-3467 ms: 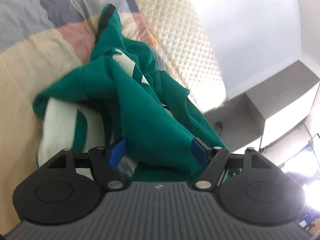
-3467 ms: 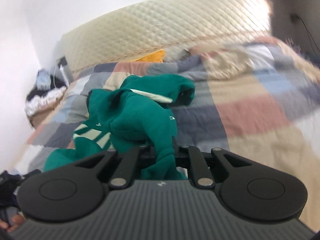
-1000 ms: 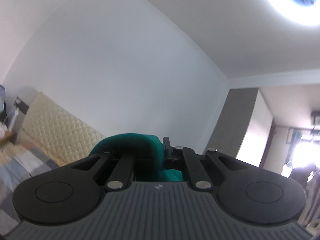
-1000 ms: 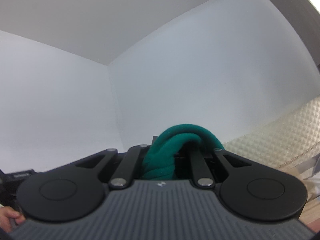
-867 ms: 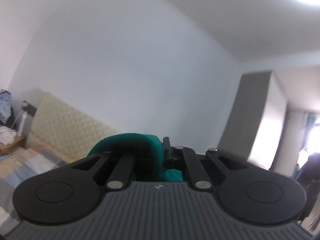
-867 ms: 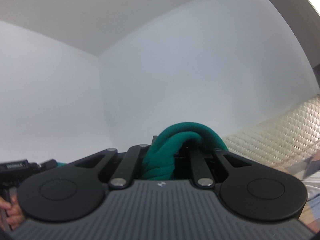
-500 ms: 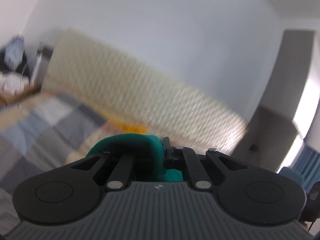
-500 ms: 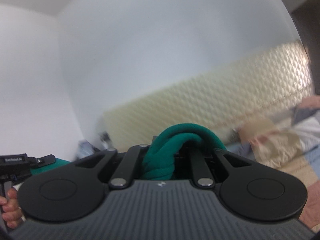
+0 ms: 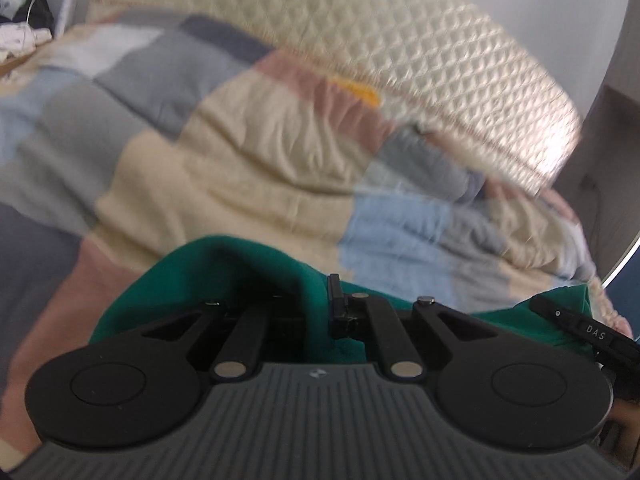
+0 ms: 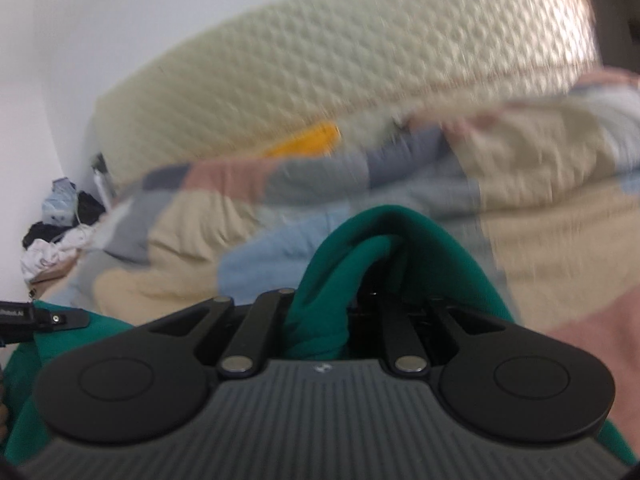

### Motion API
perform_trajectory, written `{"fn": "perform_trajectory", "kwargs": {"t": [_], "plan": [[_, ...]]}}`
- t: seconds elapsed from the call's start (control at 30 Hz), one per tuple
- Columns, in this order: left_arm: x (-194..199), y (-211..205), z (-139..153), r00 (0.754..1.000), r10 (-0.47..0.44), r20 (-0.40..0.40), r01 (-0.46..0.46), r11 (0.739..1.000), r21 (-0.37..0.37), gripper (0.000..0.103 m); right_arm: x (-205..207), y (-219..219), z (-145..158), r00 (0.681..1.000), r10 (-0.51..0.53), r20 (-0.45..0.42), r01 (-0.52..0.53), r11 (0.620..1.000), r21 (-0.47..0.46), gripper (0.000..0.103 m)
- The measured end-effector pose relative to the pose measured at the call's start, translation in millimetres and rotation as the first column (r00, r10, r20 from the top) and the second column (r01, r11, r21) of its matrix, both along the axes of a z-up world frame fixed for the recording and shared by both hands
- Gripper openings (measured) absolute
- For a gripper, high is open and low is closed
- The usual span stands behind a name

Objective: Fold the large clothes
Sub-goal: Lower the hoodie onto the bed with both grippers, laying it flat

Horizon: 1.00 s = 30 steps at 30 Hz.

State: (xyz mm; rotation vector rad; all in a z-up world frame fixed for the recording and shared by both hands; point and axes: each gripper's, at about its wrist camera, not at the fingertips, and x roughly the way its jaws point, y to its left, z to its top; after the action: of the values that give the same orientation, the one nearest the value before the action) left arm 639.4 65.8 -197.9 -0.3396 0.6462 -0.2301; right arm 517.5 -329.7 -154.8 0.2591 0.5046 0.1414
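1. The left gripper [image 9: 316, 312] is clamping a bunched fold of the green garment [image 9: 224, 276] between nearly closed jaws; the cloth is humping up over the fingers and hiding the tips.
2. The right gripper [image 10: 360, 312] is clamping a second, rope-like bunch of the same green garment [image 10: 384, 256], jaws likewise drawn narrow on the fabric.
3. Both grippers are pointing down toward the patchwork quilt [image 9: 256, 152] (the landmark for all positions here). The garment is hanging from the two grips above the near part of the quilt; whether its lower edge is touching the quilt cannot be told, since it is hidden below both cameras.
4. More green cloth is showing at the lower left of the right wrist view, between the two grippers, so the garment appears to be spanning from one grip to the other.
5. The quilted headboard [image 9: 400, 52] is standing at the far side of the quilt, with a yellow item [image 9: 360, 90] just at that far edge, well apart from the garment.
6. Progress, as a judgement: pick-up is done, with two grip points secured. No fold is visible yet.
7. Remaining, as a judgement: laying the garment flat on the quilt, smoothing it, then making every fold (the whole folding sequence is still outstanding).
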Motion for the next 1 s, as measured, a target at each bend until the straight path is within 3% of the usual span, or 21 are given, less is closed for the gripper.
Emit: {"fn": "perform_trajectory", "kwargs": {"t": [0.17, 0.27, 0.33, 0.43, 0.47, 0.73, 1.0], "plan": [[-12, -5, 1, 0.999, -0.005, -0.042, 0.006, 1.0, 0.025, 0.011, 7, 2, -18, 0.997, -0.007, -0.073, 0.005, 1.0, -0.025, 0.015], [-12, -3, 3, 0.998, -0.008, -0.066, 0.008, 1.0, -0.001, 0.02, 5, 4, -16, 0.997, -0.018, -0.074, 0.016, 1.0, -0.026, 0.019], [-21, -2, 12, 0.997, -0.009, -0.075, 0.01, 1.0, 0.009, 0.042, 0, 4, -12, 0.997, -0.019, -0.071, 0.017, 0.999, -0.028, 0.022], [-45, -3, 34, 0.999, -0.015, -0.039, 0.016, 0.999, 0.045, 0.053, -16, 1, -1, 0.997, -0.032, -0.064, 0.03, 0.999, -0.023, 0.045], [-52, -4, 40, 1.0, -0.017, -0.025, 0.019, 0.998, 0.066, 0.054, -24, 0, 3, 0.998, -0.027, -0.056, 0.026, 1.0, -0.01, 0.05], [-145, -18, 90, 0.999, -0.035, 0.012, 0.034, 0.994, 0.099, 0.054, -115, 3, 53, 1.0, 0.009, 0.0, -0.009, 1.0, -0.028, 0.05], [-270, -13, 109, 0.999, 0.006, -0.033, -0.003, 0.996, 0.091, 0.054, -224, 21, 90, 0.997, 0.073, -0.009, -0.074, 0.997, -0.036, 0.05]]}}
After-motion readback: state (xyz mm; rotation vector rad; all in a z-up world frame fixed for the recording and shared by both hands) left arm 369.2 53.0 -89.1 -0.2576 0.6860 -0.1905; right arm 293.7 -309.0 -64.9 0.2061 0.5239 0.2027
